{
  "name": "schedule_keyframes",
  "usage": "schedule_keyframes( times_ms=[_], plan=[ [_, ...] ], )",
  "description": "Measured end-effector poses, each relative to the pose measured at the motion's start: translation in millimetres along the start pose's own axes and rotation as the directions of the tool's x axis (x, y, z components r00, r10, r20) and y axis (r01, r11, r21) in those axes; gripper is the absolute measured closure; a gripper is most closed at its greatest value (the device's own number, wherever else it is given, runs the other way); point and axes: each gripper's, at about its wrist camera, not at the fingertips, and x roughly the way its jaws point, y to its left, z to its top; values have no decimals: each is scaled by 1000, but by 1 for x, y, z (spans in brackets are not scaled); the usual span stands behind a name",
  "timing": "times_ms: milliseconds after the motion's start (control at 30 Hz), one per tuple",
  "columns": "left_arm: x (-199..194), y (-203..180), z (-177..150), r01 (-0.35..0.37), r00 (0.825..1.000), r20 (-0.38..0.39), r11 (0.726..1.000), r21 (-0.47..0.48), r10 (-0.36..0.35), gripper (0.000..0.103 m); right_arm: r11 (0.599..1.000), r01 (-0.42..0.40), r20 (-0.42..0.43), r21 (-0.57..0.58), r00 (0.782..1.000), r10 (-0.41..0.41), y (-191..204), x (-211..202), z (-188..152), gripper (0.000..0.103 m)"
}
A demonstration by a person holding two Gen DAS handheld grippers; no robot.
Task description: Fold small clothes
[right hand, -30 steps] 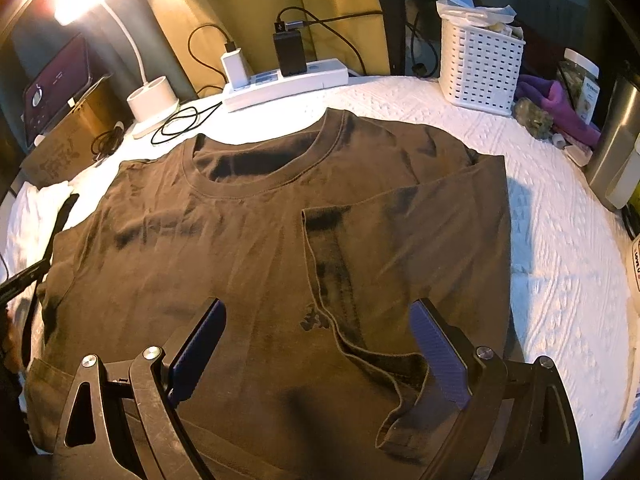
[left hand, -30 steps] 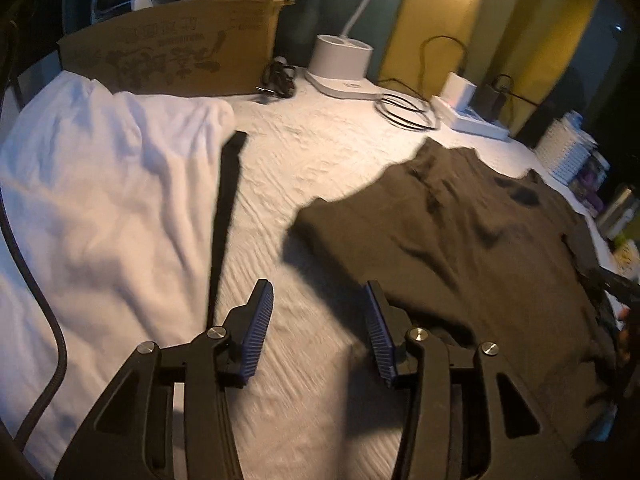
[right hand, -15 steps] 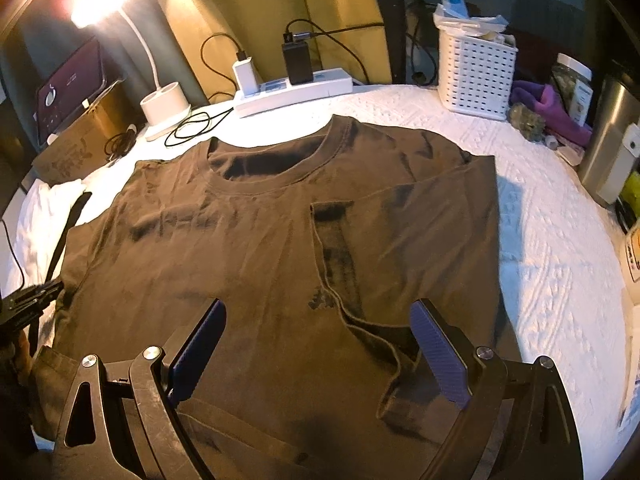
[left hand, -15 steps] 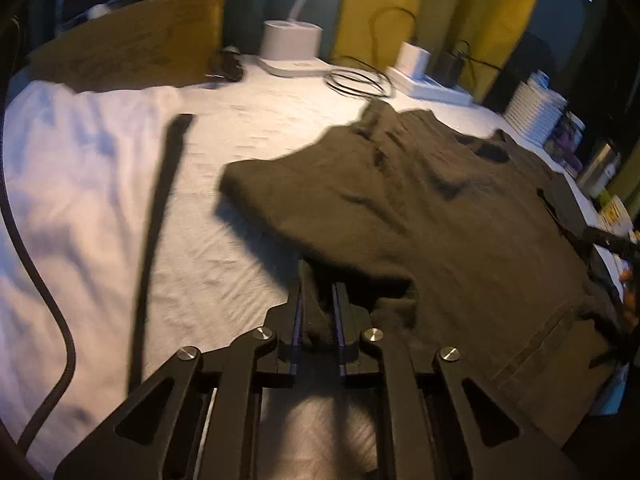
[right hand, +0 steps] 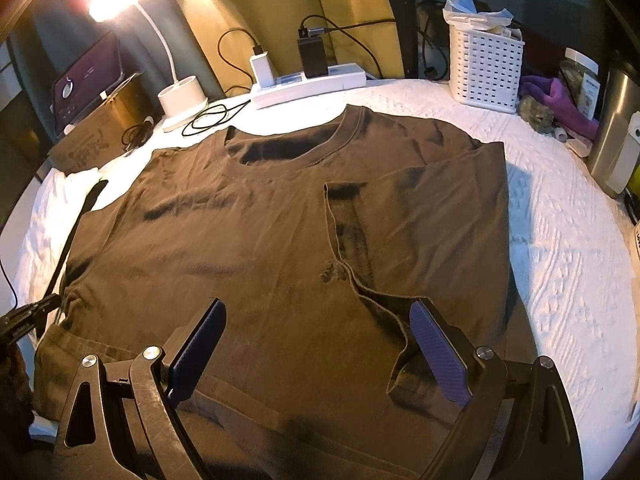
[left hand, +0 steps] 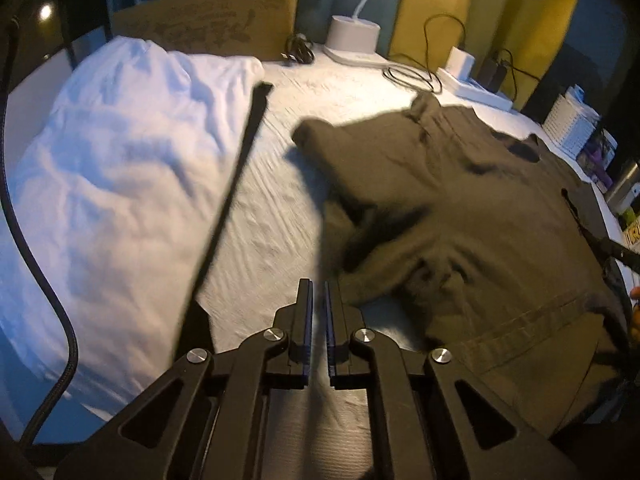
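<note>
A dark brown T-shirt [right hand: 240, 240] lies face up on the white bedspread [right hand: 560, 240], its right side folded over the front. My right gripper [right hand: 316, 340] hovers open above the lower part of the shirt, gripping nothing. In the left wrist view the shirt [left hand: 460, 200] is bunched into folds near its left sleeve. My left gripper [left hand: 318, 300] sits just left of that bunched edge. Its jaws are almost together and opening slightly; only bedspread shows in the thin gap. Its tip also shows at the left edge of the right wrist view, beside the shirt's side.
A white garment [left hand: 120, 160] with a black strap [left hand: 240, 160] beside it lies left of the shirt. At the back stand a cardboard box [left hand: 208, 26], a lamp base [right hand: 182, 98], a power strip [right hand: 308, 84], a white basket [right hand: 486, 68] and a steel bottle [right hand: 616, 132].
My left gripper went from wide open to shut on the shirt's edge, then drew away left; the cloth is now out of its jaws and lies bunched. The right gripper stays open.
</note>
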Motion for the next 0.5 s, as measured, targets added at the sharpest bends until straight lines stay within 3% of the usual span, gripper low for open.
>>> schedule_keyframes(
  times_ms=[33,100,167,300,500],
  plan=[
    [0,2,7,-16,1000,18,1000,7,16,92,1000,1,1,4,1000,-1,-2,0,0,9],
    [0,5,18,-19,999,44,1000,16,18,62,1000,6,5,9,1000,-6,-4,0,1,9],
    [2,7,34,10,996,92,1000,27,-13,48,1000,19,9,10,1000,-20,-5,-1,2,9],
    [24,6,63,32,993,110,995,92,-42,47,999,35,11,26,999,-35,-10,0,4,9],
    [61,8,85,49,997,56,989,139,-57,47,997,67,-1,48,998,-67,-15,5,9,9]
  ],
)
